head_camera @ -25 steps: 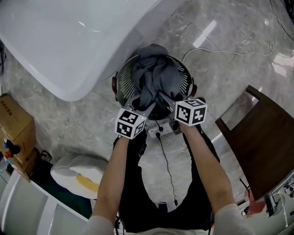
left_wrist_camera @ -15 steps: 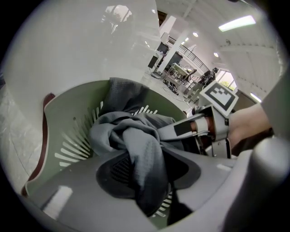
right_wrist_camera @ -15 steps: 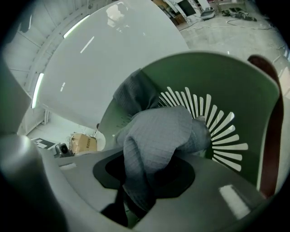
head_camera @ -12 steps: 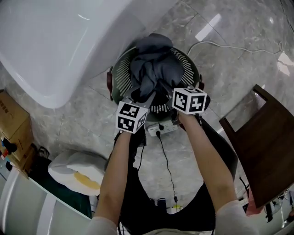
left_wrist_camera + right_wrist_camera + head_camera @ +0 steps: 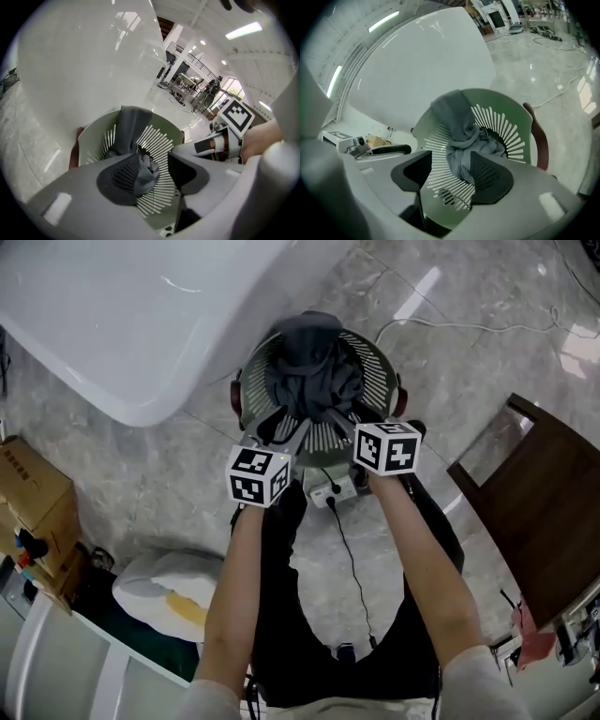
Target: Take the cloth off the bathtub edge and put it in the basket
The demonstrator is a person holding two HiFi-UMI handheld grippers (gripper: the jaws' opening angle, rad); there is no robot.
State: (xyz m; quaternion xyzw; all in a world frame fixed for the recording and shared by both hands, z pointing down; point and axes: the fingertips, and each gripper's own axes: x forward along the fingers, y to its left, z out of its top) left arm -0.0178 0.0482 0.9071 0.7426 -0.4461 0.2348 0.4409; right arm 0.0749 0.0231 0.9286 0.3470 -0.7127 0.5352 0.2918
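Observation:
The grey cloth (image 5: 309, 376) lies bunched in the round green slotted basket (image 5: 375, 367), one fold hanging over the far rim next to the white bathtub (image 5: 122, 315). My left gripper (image 5: 279, 432) and right gripper (image 5: 339, 427) point down at the basket's near rim. In the left gripper view a cloth (image 5: 143, 171) fold rests against one pad, with a gap to the other; the left gripper (image 5: 157, 171) has just been opening slightly. In the right gripper view the cloth (image 5: 459, 154) hangs beside one pad. The right gripper (image 5: 450, 176) has just been opening, and its pads do not press the cloth.
A white power strip (image 5: 333, 491) with a black cable lies on the marble floor just below the grippers. A dark wooden piece of furniture (image 5: 544, 521) stands at the right. A cardboard box (image 5: 33, 493) and a white cushion (image 5: 159, 592) are at the left.
Both grippers have drawn back a little from the heap toward the basket's near rim. The cloth sits lower in the basket than before.

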